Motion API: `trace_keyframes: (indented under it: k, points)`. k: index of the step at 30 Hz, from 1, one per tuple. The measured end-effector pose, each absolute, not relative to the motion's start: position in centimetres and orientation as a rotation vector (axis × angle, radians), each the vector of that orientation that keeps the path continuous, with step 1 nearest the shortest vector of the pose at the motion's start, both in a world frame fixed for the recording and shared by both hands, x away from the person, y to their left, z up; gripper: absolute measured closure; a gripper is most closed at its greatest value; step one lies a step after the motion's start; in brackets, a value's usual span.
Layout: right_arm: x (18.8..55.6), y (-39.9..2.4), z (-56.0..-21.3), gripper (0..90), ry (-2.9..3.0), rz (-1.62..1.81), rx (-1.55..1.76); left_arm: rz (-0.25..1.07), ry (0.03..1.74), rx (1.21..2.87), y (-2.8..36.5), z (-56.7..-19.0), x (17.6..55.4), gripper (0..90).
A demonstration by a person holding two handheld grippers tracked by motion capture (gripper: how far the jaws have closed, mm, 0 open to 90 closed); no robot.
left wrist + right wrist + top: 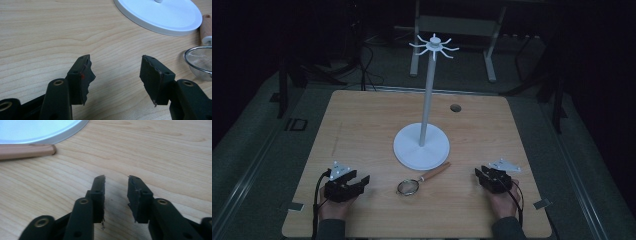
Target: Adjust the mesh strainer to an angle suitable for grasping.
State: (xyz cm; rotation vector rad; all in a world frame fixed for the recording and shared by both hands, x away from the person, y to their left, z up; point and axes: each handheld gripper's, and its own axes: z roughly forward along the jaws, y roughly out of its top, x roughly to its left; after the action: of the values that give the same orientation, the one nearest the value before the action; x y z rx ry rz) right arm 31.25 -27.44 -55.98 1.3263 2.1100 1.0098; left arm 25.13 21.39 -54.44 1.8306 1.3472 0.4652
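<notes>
A small wire strainer (408, 187) with a wooden handle (435, 173) lies on the table (362, 125) near its front edge, about midway between the two corners there. Its long axis runs on a slant: the mesh bowl sits toward the person, and the handle points away and to the right, its far end touching or almost touching the rim of the white stand base (421, 146).

The left gripper (362, 183) rests near the front-left corner with its jaws spread wide and nothing between them; in the left gripper view the strainer's mesh rim (200, 61) shows just off to the right of the open jaws, so the bowl end lies nearest this hand. The right gripper (479, 174) rests toward the front-right corner, jaws parted by a narrower gap and also empty; from its view the handle (26, 151) lies ahead and to the left, well apart from the tips.

My guess is the handle is the part to take, and the right hand has the straighter line to it. What crowds that approach is the stand base pressed close along the handle's far end, with the tall pole (426, 100) and its hooked top (433, 46) rising behind
</notes>
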Motion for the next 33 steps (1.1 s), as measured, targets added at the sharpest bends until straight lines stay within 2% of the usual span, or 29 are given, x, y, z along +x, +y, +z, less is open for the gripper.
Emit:
trace_keyframes:
  k: [17, 21, 23, 24, 25, 33]
  points:
    - [31.1, -26.8, -55.1, 75.2, 2.085, 1.069, 1.306, 0.478, 1.339, 1.823, 21.4, -54.4, 25.0, 42.8]
    - [31.2, -26.1, -54.7, 81.8, 2.099, 1.048, 1.276, 0.48, 1.334, 1.822, 21.4, -54.3, 25.0, 42.8]
    - [31.2, -26.1, -54.7, 81.8, 2.099, 1.048, 1.276, 0.481, 1.332, 1.822, 21.4, -54.3, 25.0, 42.8]
    - [31.5, -25.6, -54.3, 88.0, 2.105, 1.047, 1.276, 0.482, 1.328, 1.82, 21.4, -54.3, 24.9, 42.8]
    - [31.6, -25.4, -54.3, 88.9, 2.108, 1.046, 1.272, 0.483, 1.327, 1.82, 21.4, -54.3, 24.9, 42.7]
    - [32.7, -23.3, -53.7, 89.9, 2.166, 1.032, 1.222, 0.484, 1.312, 1.825, 21.3, -54.3, 24.9, 42.7]
